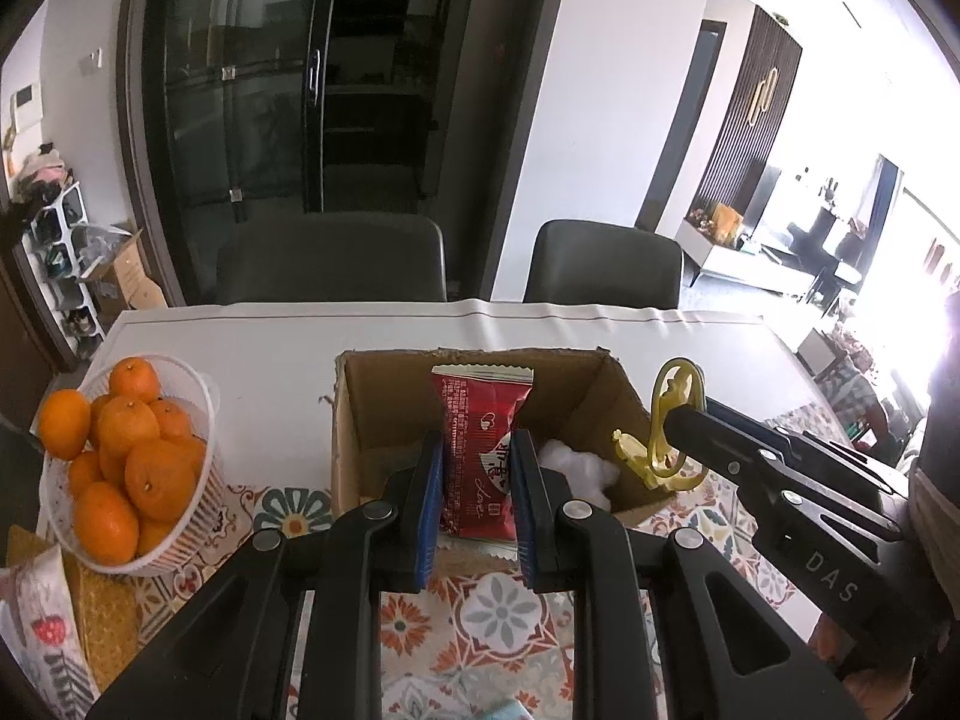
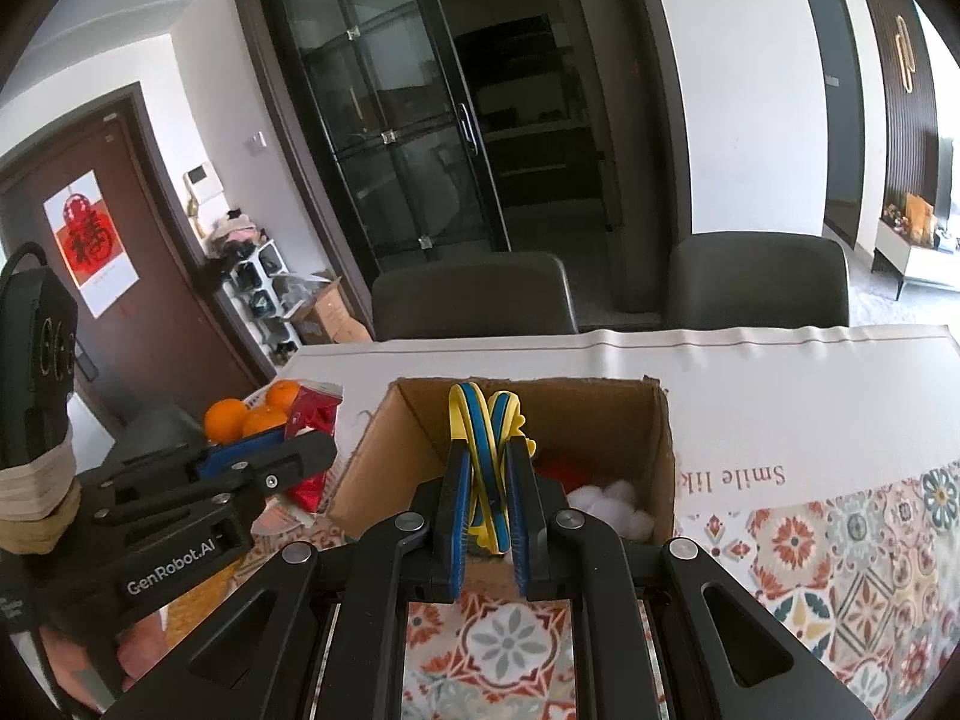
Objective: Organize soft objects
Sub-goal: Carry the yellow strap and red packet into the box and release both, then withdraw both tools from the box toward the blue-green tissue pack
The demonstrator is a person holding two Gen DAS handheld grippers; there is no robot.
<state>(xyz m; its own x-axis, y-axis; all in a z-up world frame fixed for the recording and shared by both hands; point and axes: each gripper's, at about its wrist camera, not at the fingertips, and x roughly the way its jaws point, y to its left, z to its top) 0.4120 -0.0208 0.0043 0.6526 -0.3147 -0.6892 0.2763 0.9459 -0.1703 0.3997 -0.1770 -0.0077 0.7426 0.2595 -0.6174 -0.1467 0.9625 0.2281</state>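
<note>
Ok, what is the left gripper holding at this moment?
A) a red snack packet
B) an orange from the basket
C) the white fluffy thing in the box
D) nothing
A: the left gripper is closed on a red snack packet, held upright between its blue pads in front of the cardboard box.

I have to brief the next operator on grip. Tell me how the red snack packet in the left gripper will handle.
The red snack packet looks light and puffy, so it probably gives under the left gripper. Its glossy film may slip if the squeeze eases. The crimped top stands upright, so it seems fairly self-supporting, not floppy.
</note>
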